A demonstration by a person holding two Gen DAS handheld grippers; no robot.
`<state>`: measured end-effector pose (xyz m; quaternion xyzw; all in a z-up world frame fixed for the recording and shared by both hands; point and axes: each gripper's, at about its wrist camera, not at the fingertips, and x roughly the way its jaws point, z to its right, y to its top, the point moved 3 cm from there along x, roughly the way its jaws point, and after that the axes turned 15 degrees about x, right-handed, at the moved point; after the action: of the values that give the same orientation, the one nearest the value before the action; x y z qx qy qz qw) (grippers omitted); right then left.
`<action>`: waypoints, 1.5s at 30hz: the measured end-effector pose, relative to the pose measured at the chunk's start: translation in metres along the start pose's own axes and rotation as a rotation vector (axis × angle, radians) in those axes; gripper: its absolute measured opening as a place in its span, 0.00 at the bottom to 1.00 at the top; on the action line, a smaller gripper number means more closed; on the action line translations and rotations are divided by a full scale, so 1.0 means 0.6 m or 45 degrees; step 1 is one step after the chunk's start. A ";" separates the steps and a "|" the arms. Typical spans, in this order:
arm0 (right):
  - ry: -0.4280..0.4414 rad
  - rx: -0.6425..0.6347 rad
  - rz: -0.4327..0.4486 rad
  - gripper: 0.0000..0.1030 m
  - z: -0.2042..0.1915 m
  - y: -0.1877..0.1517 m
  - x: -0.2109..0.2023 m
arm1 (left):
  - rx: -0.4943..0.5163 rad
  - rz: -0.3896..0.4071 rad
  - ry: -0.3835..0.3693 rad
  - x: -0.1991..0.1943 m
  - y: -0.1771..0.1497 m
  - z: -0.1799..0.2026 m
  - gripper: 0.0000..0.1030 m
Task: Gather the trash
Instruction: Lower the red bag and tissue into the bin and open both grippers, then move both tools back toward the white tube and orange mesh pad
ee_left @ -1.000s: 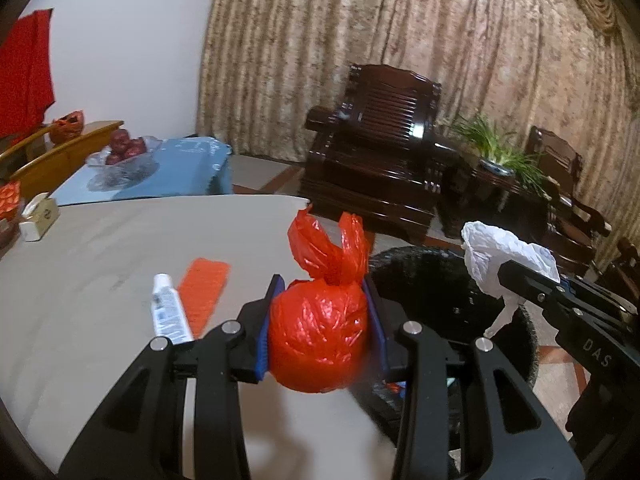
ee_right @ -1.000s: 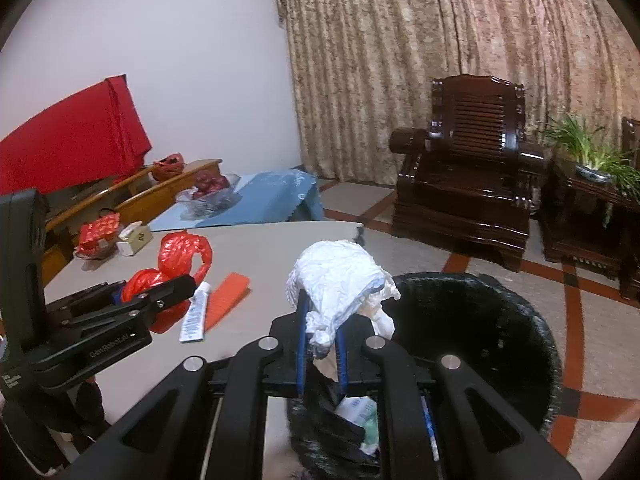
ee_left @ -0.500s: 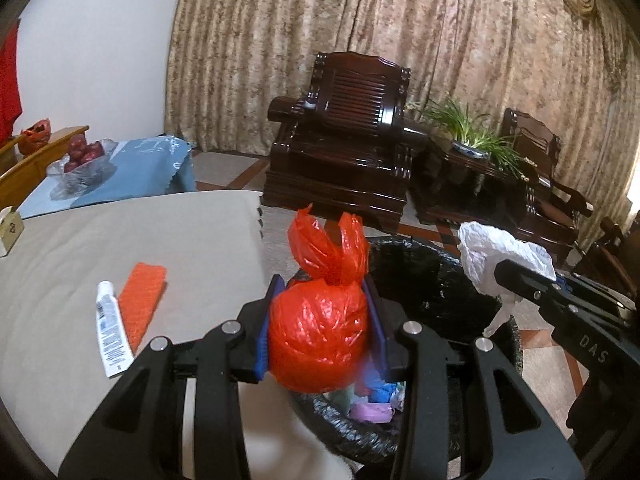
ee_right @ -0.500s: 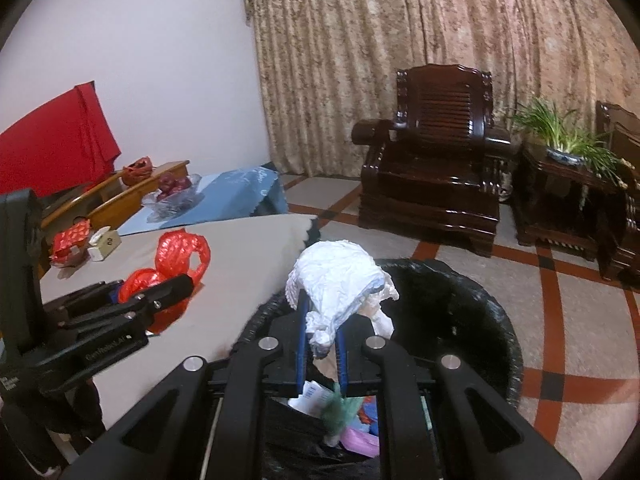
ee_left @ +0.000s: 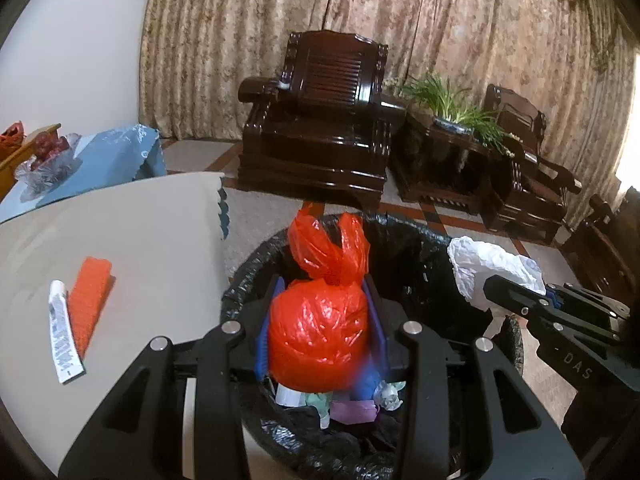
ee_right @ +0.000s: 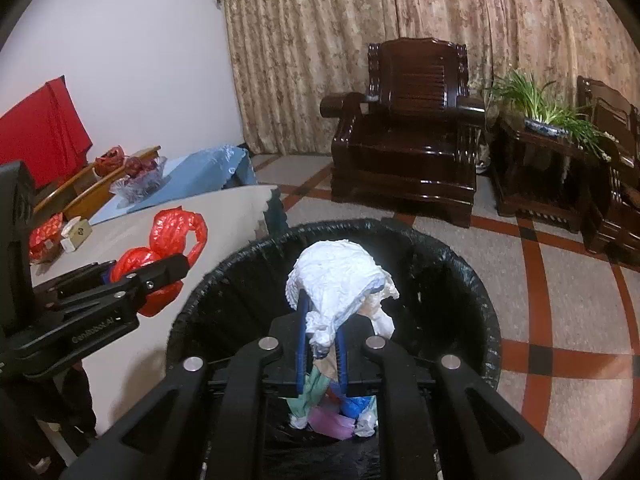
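We see the worktop (ee_left: 132, 224) edge end just beside the bin (ee_left: 404, 240), its scalloped corner near the bin's left rim; past the bin there is open tiled floor (ee_right: 560, 280) up to the armchair (ee_right: 404, 128) and the plant stand (ee_right: 540, 160). Count: one black-lined bin, one red knotted bag (ee_left: 320, 320), one white crumpled wad (ee_right: 340, 280), one tube (ee_left: 62, 336) and one orange strip (ee_left: 90, 300) lying side by side on the worktop, touching or nearly so. Our left hand-held gripper (ee_left: 320, 332) is clamped on the red knotted bag, blue pads pressed into both sides, the knot ears sticking up forward; the bag hangs over the bin's near-left rim, above the opening. Our right hand-held gripper (ee_right: 322, 336) is nearly closed, pinching the lower part of the white crumpled wad, which bulges above the fingertips and sits over the middle of the bin mouth. Loose scraps, green, purple, blue and white, lie at the bin bottom (ee_right: 332, 416). The two hand-held grippers are side by side over the bin, apart from each other. A fruit bowl (ee_right: 140, 176) stands on the blue cloth behind the worktop.
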<state>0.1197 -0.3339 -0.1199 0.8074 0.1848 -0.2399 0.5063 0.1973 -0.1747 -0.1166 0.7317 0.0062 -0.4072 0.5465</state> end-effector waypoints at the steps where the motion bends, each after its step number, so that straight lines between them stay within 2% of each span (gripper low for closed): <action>1: -0.001 0.001 -0.005 0.11 0.001 -0.001 0.003 | -0.003 -0.008 -0.005 0.006 -0.003 0.000 0.36; 13: -0.068 0.032 -0.102 0.11 0.047 -0.019 0.071 | -0.010 -0.114 -0.064 0.090 -0.016 0.009 0.37; 15: -0.082 0.026 -0.114 0.11 0.054 -0.019 0.079 | -0.010 -0.115 -0.088 0.100 -0.013 0.012 0.39; 16: -0.089 0.025 -0.116 0.12 0.056 -0.021 0.081 | -0.009 -0.116 -0.099 0.104 -0.011 0.013 0.44; 17: -0.102 0.026 -0.116 0.25 0.060 -0.021 0.084 | -0.009 -0.113 -0.103 0.104 -0.009 0.014 0.48; 19: -0.124 0.035 -0.114 0.44 0.068 -0.022 0.086 | -0.013 -0.098 -0.124 0.103 -0.005 0.014 0.64; 21: -0.137 0.037 -0.110 0.48 0.073 -0.024 0.086 | -0.014 -0.085 -0.133 0.098 -0.004 0.016 0.71; 23: -0.155 0.044 -0.101 0.69 0.079 -0.025 0.080 | -0.016 -0.071 -0.133 0.088 -0.003 0.012 0.79; 26: -0.156 0.067 -0.066 0.84 0.085 -0.024 0.061 | -0.040 -0.049 -0.123 0.063 0.001 -0.005 0.81; 31: -0.102 0.092 -0.003 0.93 0.066 -0.018 0.014 | -0.060 0.018 -0.017 -0.011 -0.002 -0.058 0.87; 35: -0.023 0.069 0.051 0.94 0.010 -0.016 -0.020 | -0.099 0.045 0.122 -0.085 -0.025 -0.122 0.88; 45: 0.186 -0.059 0.010 0.94 -0.160 -0.034 -0.002 | -0.200 0.024 0.464 -0.228 -0.102 -0.280 0.89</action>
<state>0.1271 -0.2382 -0.0981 0.8116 0.2235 -0.1742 0.5109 0.1772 0.0448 -0.0708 0.7485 0.1300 -0.2609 0.5956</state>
